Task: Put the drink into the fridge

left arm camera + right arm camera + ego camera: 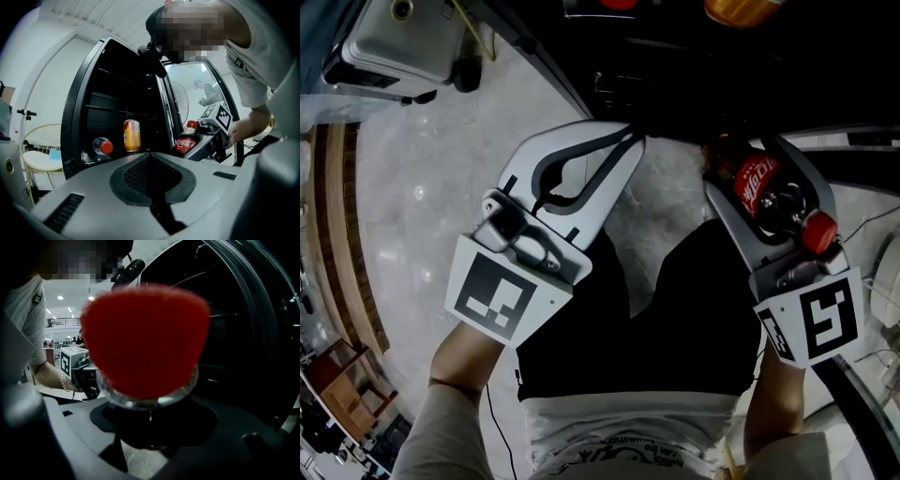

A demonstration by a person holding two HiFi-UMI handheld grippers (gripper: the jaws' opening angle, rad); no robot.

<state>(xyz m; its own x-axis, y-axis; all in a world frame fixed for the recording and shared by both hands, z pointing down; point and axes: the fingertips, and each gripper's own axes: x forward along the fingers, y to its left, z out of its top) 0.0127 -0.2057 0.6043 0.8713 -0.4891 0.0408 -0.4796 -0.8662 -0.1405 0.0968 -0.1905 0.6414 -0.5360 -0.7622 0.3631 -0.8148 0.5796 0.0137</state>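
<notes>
Jaws of the right hand-held gripper (750, 161) clamp a cola bottle (761, 186), which lies along them with its red cap (818, 232) pointing back toward the marker cube (816, 323). In the head view this pair sits at 2 o'clock, at the edge of the open fridge (77, 108). The left hand-held gripper (625, 141), at 11 o'clock, has its jaws pressed together on nothing. In its own view, an orange can (131, 135) stands inside the fridge at 12 o'clock, a red-capped bottle (101, 146) lies at 10 o'clock, and the held cola shows at 1 o'clock. Pale marbled floor (422, 187) spreads below.
</notes>
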